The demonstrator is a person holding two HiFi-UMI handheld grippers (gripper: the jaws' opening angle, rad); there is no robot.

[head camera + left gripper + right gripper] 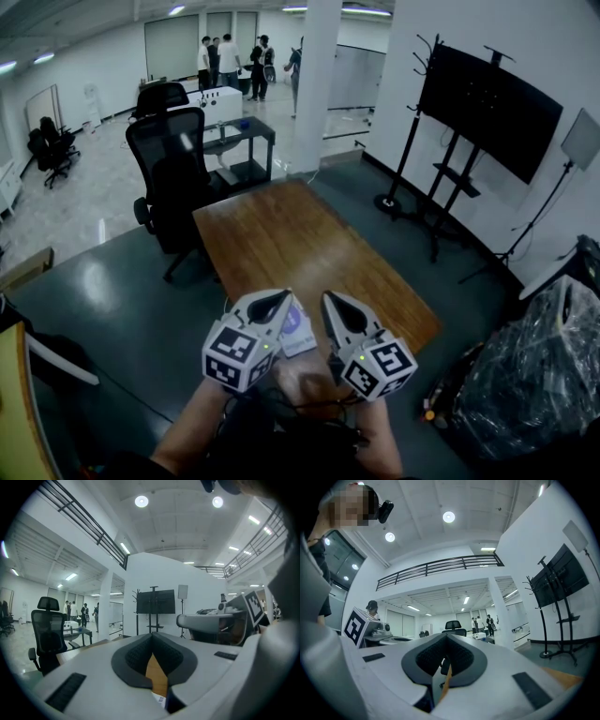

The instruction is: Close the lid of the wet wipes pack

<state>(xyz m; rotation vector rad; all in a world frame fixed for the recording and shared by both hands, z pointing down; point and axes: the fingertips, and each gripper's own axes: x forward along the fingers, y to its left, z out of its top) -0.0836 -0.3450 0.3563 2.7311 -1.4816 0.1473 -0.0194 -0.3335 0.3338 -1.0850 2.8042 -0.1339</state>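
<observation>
The wet wipes pack (pixel 300 331), white with a purple label, lies at the near end of the wooden table (pixel 300 244). My left gripper (pixel 279 300) hides much of it, so I cannot tell how its lid stands. My right gripper (pixel 335 302) hangs just to the pack's right. Both are held side by side above the near table edge, jaws closed together with nothing between them. In the left gripper view the left gripper (pixel 152 638) is shut, with a sliver of the pack (pixel 160 699) below it. The right gripper (pixel 446 638) is shut too.
A black office chair (pixel 174 178) stands at the table's far left corner. A television on a wheeled stand (pixel 487 101) and a coat rack (pixel 410 122) are at the right. A plastic-wrapped bundle (pixel 534 375) sits near right. A white pillar (pixel 314 84) and several people (pixel 230 61) are far back.
</observation>
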